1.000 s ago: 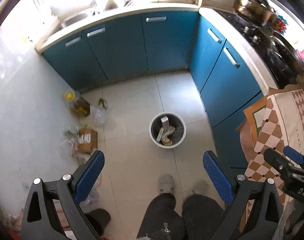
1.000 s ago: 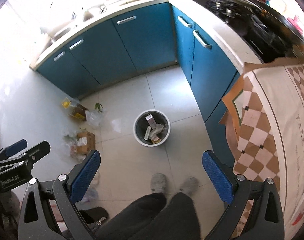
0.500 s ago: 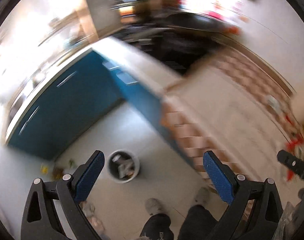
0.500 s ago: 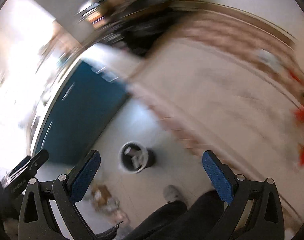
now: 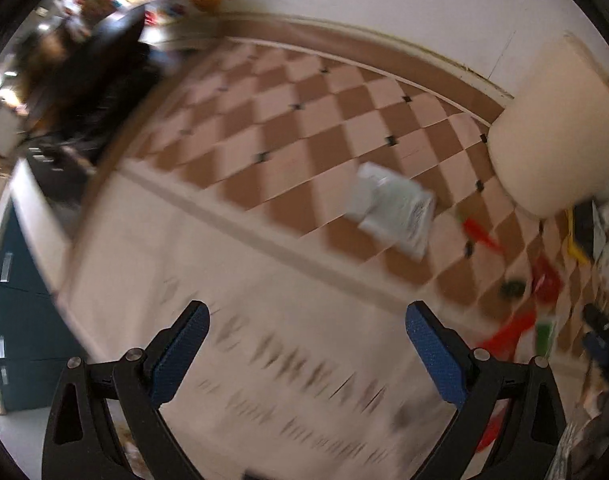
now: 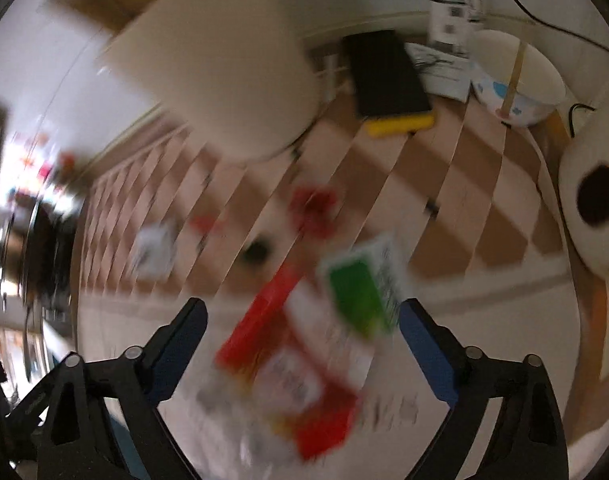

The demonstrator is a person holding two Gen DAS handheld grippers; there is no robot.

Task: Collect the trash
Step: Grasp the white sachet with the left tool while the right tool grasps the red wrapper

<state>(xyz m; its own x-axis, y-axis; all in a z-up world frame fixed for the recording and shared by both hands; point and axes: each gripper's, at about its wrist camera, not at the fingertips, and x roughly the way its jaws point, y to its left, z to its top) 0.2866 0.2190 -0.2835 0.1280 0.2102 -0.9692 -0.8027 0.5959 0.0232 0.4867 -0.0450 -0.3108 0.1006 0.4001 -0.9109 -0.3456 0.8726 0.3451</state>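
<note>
Red-and-green wrappers (image 6: 304, 344) lie between the right tongs (image 6: 302, 320), jaws narrowing, untouched. Left tongs (image 5: 306, 340) gape, empty. Both have swung from floor bin to checkered worktop (image 5: 304, 120); pickup comes next.

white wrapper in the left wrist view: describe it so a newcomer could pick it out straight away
Start at the checkered tablecloth, brown and pale pink diamonds. Near its right side, left of the big cream cylinder, lies the white wrapper, flat and crumpled. It is the only pale grey-white piece there; the scraps next to it are red or green.
</note>
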